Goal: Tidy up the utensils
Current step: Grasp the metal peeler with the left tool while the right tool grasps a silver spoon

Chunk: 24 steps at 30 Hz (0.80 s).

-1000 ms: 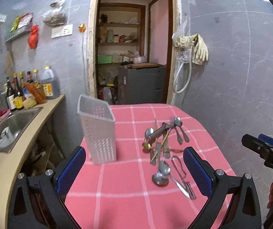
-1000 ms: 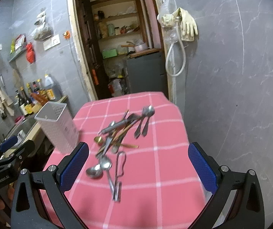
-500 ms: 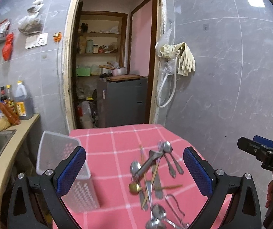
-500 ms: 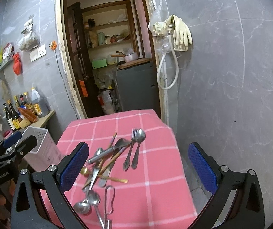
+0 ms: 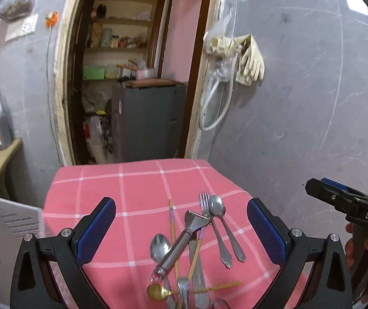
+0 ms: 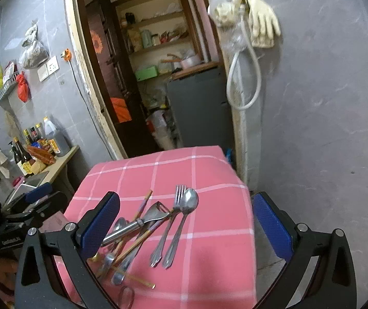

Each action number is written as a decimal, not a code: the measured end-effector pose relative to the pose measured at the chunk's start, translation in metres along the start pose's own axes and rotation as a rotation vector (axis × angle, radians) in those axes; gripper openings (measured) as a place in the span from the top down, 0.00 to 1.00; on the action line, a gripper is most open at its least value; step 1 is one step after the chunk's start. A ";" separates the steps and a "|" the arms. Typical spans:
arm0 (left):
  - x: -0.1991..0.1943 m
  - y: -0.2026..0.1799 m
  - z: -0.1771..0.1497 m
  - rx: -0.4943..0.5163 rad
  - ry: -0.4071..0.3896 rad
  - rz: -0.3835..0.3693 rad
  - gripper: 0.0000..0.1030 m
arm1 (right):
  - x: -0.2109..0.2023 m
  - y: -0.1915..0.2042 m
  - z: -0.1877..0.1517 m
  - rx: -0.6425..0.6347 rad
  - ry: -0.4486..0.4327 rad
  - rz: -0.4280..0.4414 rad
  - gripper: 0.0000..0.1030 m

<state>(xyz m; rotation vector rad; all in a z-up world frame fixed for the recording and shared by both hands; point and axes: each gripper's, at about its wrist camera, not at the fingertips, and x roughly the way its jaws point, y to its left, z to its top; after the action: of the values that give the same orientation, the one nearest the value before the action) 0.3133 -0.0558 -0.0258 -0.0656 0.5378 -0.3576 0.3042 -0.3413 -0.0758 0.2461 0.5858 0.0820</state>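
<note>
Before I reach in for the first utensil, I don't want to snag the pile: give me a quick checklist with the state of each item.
1. Left gripper open and empty: ok.
2. Right gripper open and empty: ok.
3. Fork and spoon lie apart from the pile, free to grab: ok.
4. Peeler free of the pile: not ok, it lies across the chopsticks.
5. Basket mouth clear: cannot tell, only its side shows.
</note>
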 end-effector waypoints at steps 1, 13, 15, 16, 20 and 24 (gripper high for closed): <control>0.010 0.000 0.000 -0.001 0.011 -0.002 0.02 | 0.012 -0.004 0.000 -0.004 0.013 0.014 0.07; 0.113 -0.003 -0.034 0.015 0.249 -0.070 0.50 | 0.135 -0.036 -0.031 0.030 0.181 0.184 0.57; 0.122 -0.001 -0.039 0.012 0.284 -0.071 0.54 | 0.148 -0.036 -0.034 0.015 0.205 0.196 0.60; 0.126 -0.001 -0.040 0.013 0.300 -0.069 0.56 | 0.153 -0.037 -0.036 0.012 0.216 0.204 0.63; 0.141 -0.001 -0.043 0.043 0.378 -0.063 0.65 | 0.166 -0.038 -0.038 0.004 0.264 0.236 0.64; 0.152 -0.004 -0.044 0.080 0.461 -0.071 0.67 | 0.182 -0.035 -0.034 -0.038 0.319 0.258 0.65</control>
<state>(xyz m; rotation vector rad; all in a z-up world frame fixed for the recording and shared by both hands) 0.4110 -0.1110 -0.1380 0.0776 0.9778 -0.4663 0.4366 -0.3416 -0.2093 0.2726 0.8665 0.3864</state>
